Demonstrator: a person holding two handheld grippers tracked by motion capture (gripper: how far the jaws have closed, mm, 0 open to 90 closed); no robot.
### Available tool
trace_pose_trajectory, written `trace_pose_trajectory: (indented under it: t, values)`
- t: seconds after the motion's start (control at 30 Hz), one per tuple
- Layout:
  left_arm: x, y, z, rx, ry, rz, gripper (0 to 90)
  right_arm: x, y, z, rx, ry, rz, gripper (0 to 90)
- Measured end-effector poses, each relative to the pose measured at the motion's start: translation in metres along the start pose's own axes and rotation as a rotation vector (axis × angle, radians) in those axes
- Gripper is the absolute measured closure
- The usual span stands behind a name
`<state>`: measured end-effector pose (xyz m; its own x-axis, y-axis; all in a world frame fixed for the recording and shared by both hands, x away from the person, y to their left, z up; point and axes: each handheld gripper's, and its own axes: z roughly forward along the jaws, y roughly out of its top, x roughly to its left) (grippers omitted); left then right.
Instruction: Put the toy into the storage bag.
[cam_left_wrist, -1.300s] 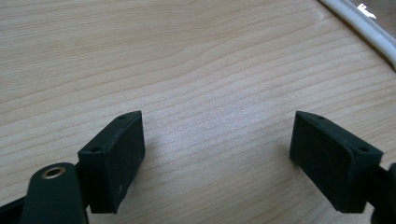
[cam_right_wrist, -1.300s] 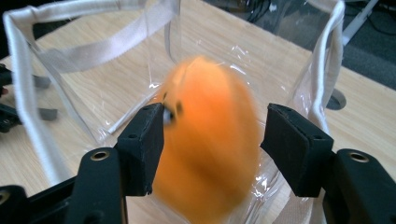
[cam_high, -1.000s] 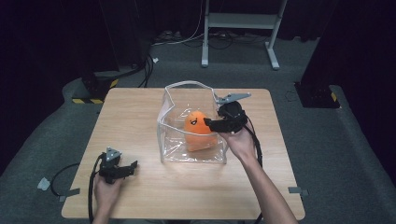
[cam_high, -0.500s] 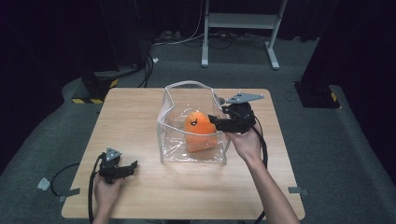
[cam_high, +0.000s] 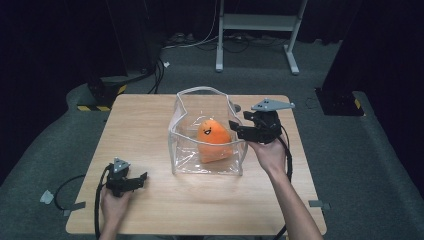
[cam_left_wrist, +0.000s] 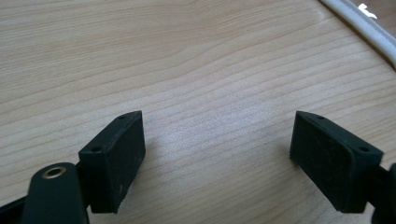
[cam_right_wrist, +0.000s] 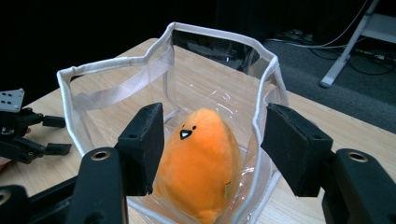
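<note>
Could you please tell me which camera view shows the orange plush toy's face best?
The right gripper view: the orange plush toy sits close, eyes and beak sharp. The high view shows it small inside the clear bag; the left gripper view faces bare table.

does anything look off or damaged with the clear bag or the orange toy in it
Nothing stands out. The clear bag stands upright on the table, its white rim a bit wavy. The orange plush toy sits inside, face up, intact. The right gripper is open above it.

High view overhead facing forward, left claw view near table (cam_left_wrist: 196, 60), right claw view sharing bag (cam_right_wrist: 116, 70)
</note>
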<state>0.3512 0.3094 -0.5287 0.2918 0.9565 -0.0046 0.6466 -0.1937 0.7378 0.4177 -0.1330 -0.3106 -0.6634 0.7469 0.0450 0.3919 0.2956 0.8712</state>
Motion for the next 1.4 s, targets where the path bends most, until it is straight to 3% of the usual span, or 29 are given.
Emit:
trace_pose_trajectory:
  t: [0.9,1.4]
  values:
    - [0.0,0.0,0.0,0.001,0.002,0.001,18.2,-0.008,-0.005,-0.032,-0.08,-0.023,0.01,39.3]
    - [0.0,0.0,0.0,0.0,0.003,0.0,18.2,-0.016,-0.015,-0.049,-0.118,-0.026,0.042,39.8]
